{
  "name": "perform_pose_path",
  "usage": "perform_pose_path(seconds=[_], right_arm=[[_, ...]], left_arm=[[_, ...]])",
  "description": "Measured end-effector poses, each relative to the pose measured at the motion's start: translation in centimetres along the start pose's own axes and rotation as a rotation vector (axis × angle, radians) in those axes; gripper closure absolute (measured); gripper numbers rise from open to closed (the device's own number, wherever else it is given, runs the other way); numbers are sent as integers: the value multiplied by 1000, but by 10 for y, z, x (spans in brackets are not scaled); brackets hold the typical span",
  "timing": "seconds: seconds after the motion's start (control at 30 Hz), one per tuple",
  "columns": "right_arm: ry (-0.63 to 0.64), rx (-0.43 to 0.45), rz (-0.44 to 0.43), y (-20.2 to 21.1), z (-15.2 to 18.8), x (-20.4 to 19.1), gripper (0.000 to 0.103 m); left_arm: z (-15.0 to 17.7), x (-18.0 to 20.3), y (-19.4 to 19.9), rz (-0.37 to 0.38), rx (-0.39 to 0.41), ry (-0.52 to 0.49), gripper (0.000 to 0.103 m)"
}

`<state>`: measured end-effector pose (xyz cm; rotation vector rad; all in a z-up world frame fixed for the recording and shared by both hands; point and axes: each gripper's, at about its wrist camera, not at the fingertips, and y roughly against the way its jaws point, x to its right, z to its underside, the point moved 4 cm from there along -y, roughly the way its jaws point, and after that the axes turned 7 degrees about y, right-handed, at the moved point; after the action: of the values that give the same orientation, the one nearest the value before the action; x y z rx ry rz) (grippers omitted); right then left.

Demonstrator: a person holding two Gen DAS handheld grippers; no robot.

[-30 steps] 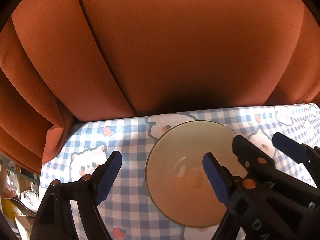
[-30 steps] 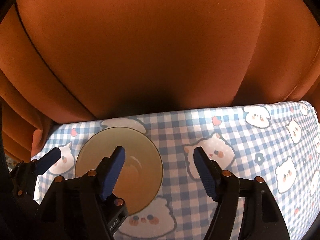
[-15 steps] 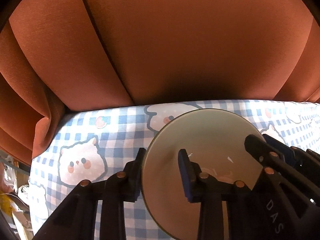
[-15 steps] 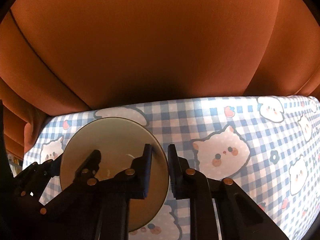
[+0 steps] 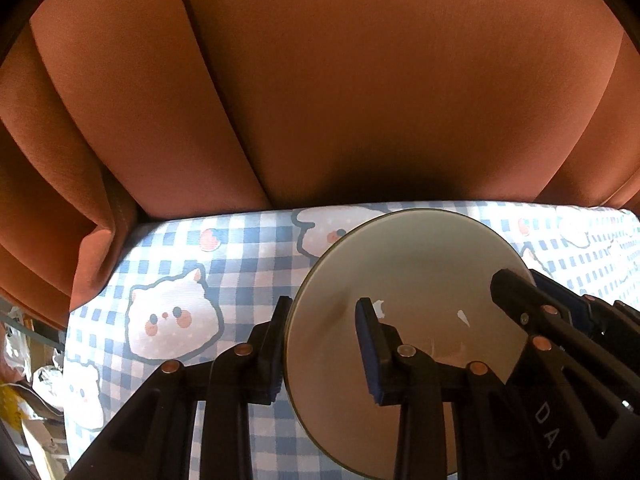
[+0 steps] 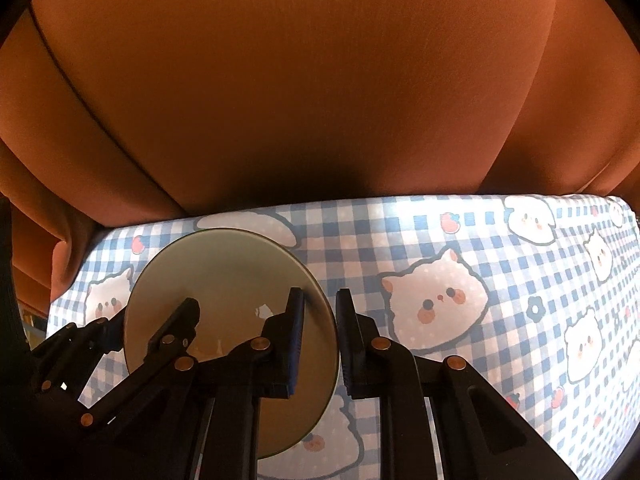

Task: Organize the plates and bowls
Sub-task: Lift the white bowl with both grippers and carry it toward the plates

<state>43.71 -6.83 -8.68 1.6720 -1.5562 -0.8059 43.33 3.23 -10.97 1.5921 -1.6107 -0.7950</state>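
A pale green bowl [image 5: 416, 272] with a thin dark rim is held over a blue checked tablecloth with cat prints [image 5: 168, 312]. My left gripper [image 5: 322, 350] is shut on the bowl's left rim, one finger outside and one inside. The bowl also shows in the right wrist view [image 6: 224, 276]. My right gripper [image 6: 320, 344] is shut on the bowl's right rim, one finger inside and one outside. Each gripper shows in the other's view, at the bowl's opposite edge.
An orange-brown curtain [image 5: 320, 92] hangs in folds right behind the table's far edge [image 6: 360, 200]. The tablecloth [image 6: 500, 280] stretches out to the right of the bowl. Clutter shows past the table's left edge [image 5: 24, 360].
Both grippers went from wide open beside the bowl to shut on its opposite rims. The bowl now looks larger and a little tilted up in both views.
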Motion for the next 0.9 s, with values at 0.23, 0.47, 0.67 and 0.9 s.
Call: perform_pose_path(seconds=[0.23, 0.47, 0.67, 0.9], right_arm=[[-1, 28, 26, 34, -2, -4, 83], [-1, 81, 52, 81, 0, -6, 83], [5, 124, 66, 121, 11, -2, 83], [6, 147, 48, 150, 31, 9, 83]], left_arm=[[-1, -6, 37, 33, 39, 0, 72], [7, -9, 87, 60, 99, 1, 72], [20, 1, 120, 67, 135, -1, 72], [43, 18, 147, 39, 156, 0, 72]])
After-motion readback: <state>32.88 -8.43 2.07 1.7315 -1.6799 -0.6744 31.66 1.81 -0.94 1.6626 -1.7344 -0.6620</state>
